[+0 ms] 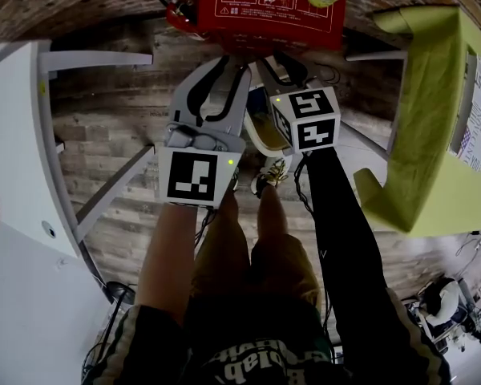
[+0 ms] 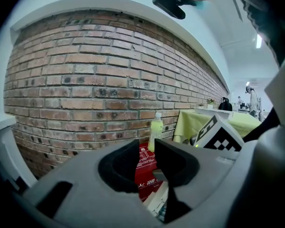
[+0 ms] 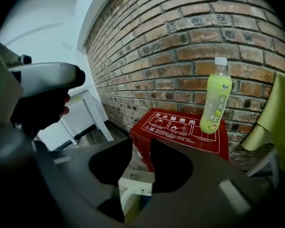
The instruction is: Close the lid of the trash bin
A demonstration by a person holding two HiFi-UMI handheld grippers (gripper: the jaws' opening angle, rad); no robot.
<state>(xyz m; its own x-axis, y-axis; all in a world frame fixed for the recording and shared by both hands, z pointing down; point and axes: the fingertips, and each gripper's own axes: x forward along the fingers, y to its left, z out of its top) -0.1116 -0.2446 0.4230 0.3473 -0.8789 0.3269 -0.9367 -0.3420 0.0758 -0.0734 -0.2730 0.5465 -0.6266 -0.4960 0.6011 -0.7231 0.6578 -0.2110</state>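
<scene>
The white trash bin (image 1: 264,131) stands on the wooden floor below and between my two grippers, mostly hidden by them. Part of it shows through the jaws in the right gripper view (image 3: 133,183) and in the left gripper view (image 2: 156,204); how its lid stands I cannot tell. My left gripper (image 1: 224,72) hovers above the bin's left side, jaws apart with nothing between them. My right gripper (image 1: 286,67) is above the bin's right side, pointing down toward it, also open and empty.
A red fire-equipment box (image 1: 269,6) sits against the brick wall just beyond the bin, with a green drink bottle (image 3: 215,98) on top. A white table (image 1: 20,183) is at the left, a green-draped table (image 1: 433,111) at the right. The person's legs are below.
</scene>
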